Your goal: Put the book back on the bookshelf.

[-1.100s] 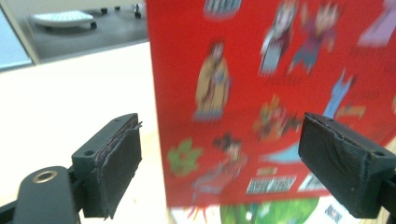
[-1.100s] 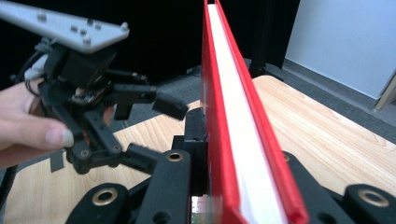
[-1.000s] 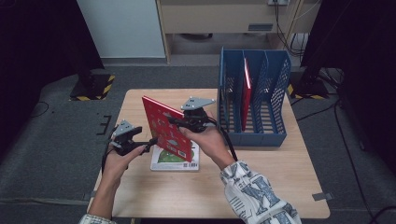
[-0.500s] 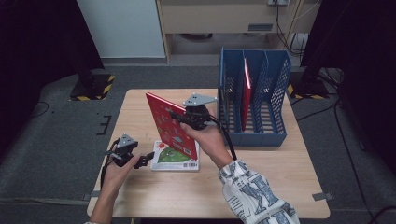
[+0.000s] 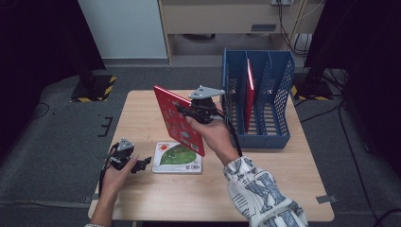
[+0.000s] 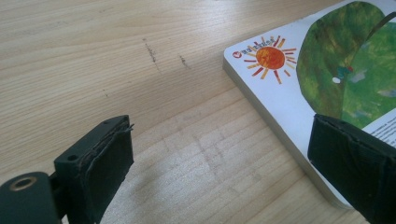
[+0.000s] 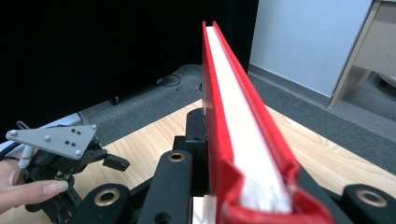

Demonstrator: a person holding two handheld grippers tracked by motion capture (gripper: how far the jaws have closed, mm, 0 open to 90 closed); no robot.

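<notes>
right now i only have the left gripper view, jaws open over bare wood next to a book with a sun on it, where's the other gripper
Observer: The right gripper is raised above the table, shut on a red book.
Operator: where could that book go
Observer: A blue file rack stands at the table's right side, with one red book already upright in a slot.
Operator: is my left gripper touching the sun book
Observer: The high view shows the left gripper just left of the sun book, near its edge; contact cannot be told.
</notes>
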